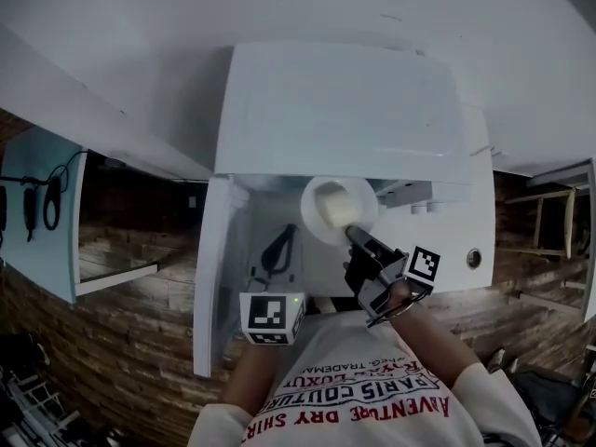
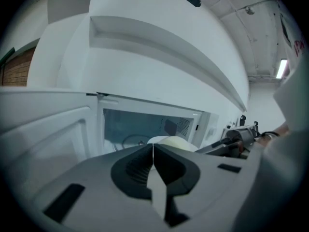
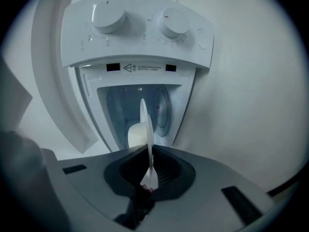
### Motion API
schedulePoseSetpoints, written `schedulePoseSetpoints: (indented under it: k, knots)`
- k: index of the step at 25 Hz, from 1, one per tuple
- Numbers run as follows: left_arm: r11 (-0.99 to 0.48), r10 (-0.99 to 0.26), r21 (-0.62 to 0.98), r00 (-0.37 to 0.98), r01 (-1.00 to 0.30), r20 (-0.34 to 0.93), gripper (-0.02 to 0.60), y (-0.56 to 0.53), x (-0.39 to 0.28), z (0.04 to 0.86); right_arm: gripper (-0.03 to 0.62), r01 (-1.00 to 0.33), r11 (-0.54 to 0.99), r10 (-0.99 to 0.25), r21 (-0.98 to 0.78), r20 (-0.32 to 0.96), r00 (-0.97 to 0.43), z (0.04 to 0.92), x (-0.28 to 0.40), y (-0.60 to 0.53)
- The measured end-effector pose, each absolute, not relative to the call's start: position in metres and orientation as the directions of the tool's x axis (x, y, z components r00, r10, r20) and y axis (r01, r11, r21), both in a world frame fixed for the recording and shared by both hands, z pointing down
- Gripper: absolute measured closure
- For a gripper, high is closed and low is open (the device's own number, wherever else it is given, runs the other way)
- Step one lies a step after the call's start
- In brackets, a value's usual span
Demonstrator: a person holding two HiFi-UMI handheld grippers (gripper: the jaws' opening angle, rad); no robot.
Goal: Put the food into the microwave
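The white microwave (image 1: 345, 110) stands with its door (image 1: 212, 268) swung open to the left. A white plate (image 1: 340, 210) bearing a pale lump of food (image 3: 136, 135) hangs at the mouth of the cavity (image 3: 120, 105). My right gripper (image 1: 354, 234) is shut on the plate's near rim; in the right gripper view the plate (image 3: 144, 120) shows edge-on between the jaws of the right gripper (image 3: 148, 153). My left gripper (image 1: 282, 240) hovers just left of the plate, in front of the opening. In the left gripper view the left gripper (image 2: 152, 151) is shut on nothing, with the plate (image 2: 170, 141) beyond it.
Two round knobs (image 3: 108, 17) (image 3: 174, 22) sit on the microwave's control panel. A white cupboard overhangs the microwave (image 2: 159, 47). A pale blue panel with cables (image 1: 37, 203) and a shelf (image 1: 112, 273) stand at the left against brick-patterned wall.
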State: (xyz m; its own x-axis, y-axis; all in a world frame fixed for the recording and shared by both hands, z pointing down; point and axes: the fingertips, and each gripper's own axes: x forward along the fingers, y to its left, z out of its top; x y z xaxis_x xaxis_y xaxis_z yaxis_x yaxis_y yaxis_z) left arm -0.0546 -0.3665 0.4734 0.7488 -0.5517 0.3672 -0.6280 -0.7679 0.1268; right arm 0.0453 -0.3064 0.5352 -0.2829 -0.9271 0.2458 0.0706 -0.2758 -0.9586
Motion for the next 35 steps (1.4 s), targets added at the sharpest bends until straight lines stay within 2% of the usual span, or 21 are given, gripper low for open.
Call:
schedulePoseSetpoints:
  k: [8, 13, 22, 29, 35]
  knots:
    - [-0.789, -0.495, 0.160, 0.768, -0.593, 0.407, 0.574, -0.374, -0.039, 0.504, 0.569, 0.082, -0.264, -0.954, -0.961, 0.248, -0.171, 0.569, 0.065, -0.342]
    - [-0.792, -0.469, 0.180, 0.770, -0.583, 0.432, 0.574, -0.370, -0.039, 0.517, 0.569, 0.085, -0.270, -0.954, -0.959, 0.254, -0.161, 0.575, 0.069, -0.363]
    - [-0.752, -0.488, 0.204, 0.738, -0.626, 0.466, 0.574, -0.372, -0.055, 0.530, 0.566, 0.067, -0.204, -0.977, -0.977, 0.198, -0.081, 0.581, 0.076, -0.397]
    - [-0.739, -0.499, 0.208, 0.728, -0.641, 0.469, 0.574, -0.373, -0.061, 0.533, 0.562, 0.079, -0.208, -0.978, -0.975, 0.206, -0.026, 0.593, 0.078, -0.413]
    - [-0.736, -0.498, 0.214, 0.727, -0.642, 0.472, 0.574, -0.373, -0.063, 0.535, 0.552, 0.007, -0.255, -0.967, -0.967, 0.255, -0.007, 0.587, 0.081, -0.425]
